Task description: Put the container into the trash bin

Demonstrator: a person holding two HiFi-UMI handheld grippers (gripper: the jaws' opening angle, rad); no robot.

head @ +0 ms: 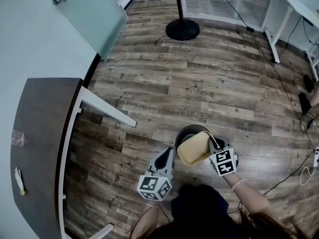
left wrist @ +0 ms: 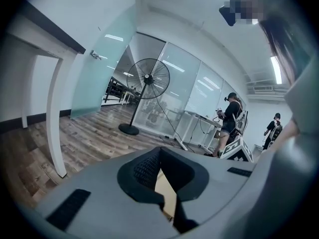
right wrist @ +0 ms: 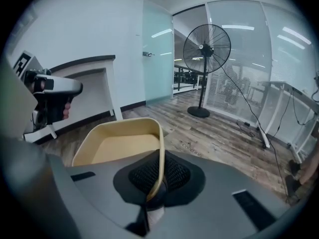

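A tan, shallow container [head: 192, 151] hangs tilted over the mouth of a dark round trash bin [head: 185, 131] on the wooden floor. My right gripper [head: 212, 142] is shut on its right-hand wall. In the right gripper view the thin rim of the container [right wrist: 122, 146] runs between the two black pads of the right gripper [right wrist: 158, 176], its hollow facing up and left. My left gripper [head: 164, 158] hangs just left of the bin, shut and holding nothing. In its own view the left gripper [left wrist: 159, 166] has its pads meeting at the tips.
A dark-topped table [head: 40, 148] with white legs [head: 107, 108] stands at the left. A floor fan's round base [head: 182, 30] sits farther off, with a white desk [head: 289, 14] at the top right. Cables [head: 299, 173] trail over the floor at the right. Two people [left wrist: 230, 118] stand far off.
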